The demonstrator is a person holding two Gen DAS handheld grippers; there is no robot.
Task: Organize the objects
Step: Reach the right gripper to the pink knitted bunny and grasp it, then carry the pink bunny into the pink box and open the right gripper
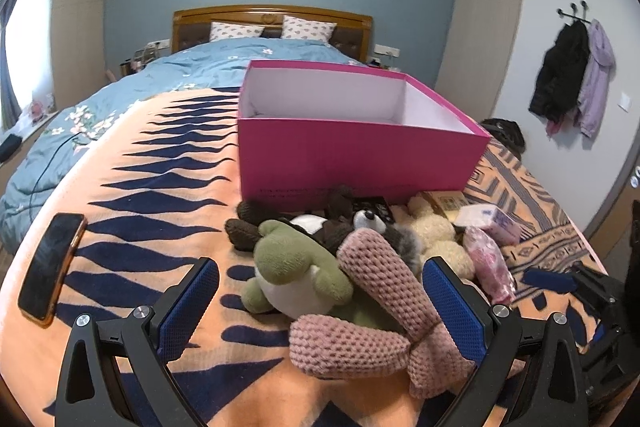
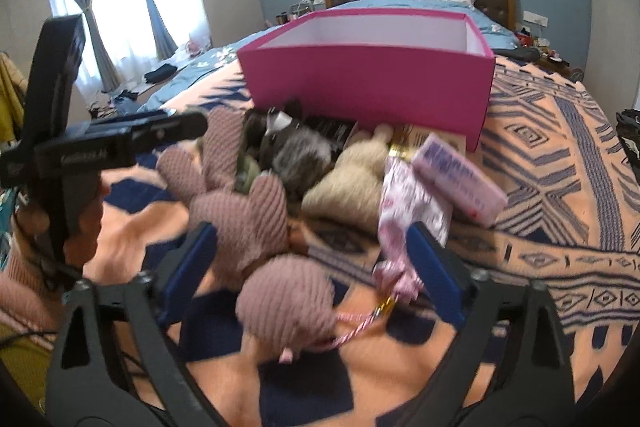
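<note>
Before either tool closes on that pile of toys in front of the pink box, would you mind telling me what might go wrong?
1. The pink knitted toy lies across the green plush, so the open left tool may drag both.
2. The right tool, also open, has a tasselled cord between its fingers, which might snag.
3. The pink box looks light; a nudge might slide it.

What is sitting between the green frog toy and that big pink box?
A dark brown and white plush animal lies between the green frog toy and the pink box, right against the box's front wall. The left wrist view shows it best.
</note>
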